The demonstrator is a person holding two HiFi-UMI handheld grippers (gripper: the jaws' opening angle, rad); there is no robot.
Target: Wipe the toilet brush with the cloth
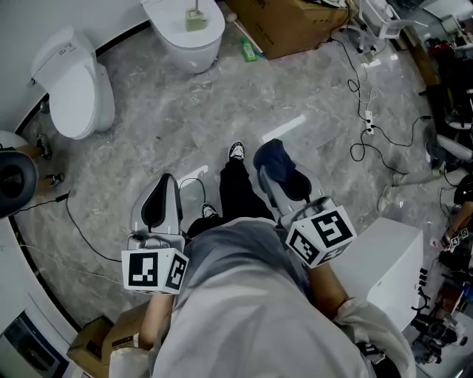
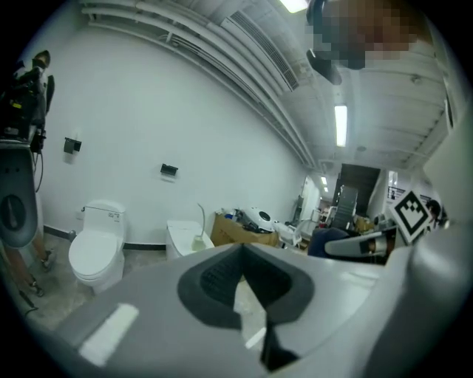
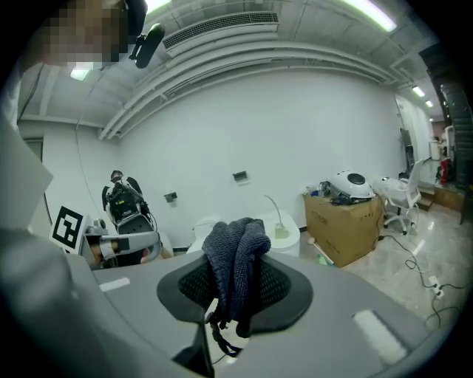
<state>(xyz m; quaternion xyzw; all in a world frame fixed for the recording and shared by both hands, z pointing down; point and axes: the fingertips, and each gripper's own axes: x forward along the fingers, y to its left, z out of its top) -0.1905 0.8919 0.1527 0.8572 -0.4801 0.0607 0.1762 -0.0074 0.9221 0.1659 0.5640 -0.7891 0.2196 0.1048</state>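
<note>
Head view: looking steeply down at a grey marbled floor [image 1: 310,96], standing there in black trousers [image 1: 238,192] and holding a gripper in each hand. Clenching the right gripper [image 1: 279,177] on a dark blue cloth [image 1: 275,155], pinching it between the pads, with a bunched fold sticking up past the tips and a loose end dangling below them in the right gripper view. Holding the left gripper [image 1: 164,188] beside it with nothing in it, pressing its jaws together at the tips, showing only floor through the slit lower down in the left gripper view. Pointing both grippers forward, away from the body, one on either side of the legs. Finding the toilet brush [image 1: 196,15] far ahead at the top edge, standing upright in a pale green holder [image 3: 282,233] on top of a white toilet [image 1: 185,40], well apart from the cloth and from both grippers. Seeing a second white toilet [image 1: 74,85] left of that one, lid down, by the wall. Seeing a cardboard box [image 1: 292,26] right of the brush's toilet, with a small green thing [image 1: 250,50] lying on the floor between them. Noting black and white cables [image 1: 362,144] trailing across the floor on the right, and a white cabinet [image 1: 384,269] just beside the right forearm.
</note>
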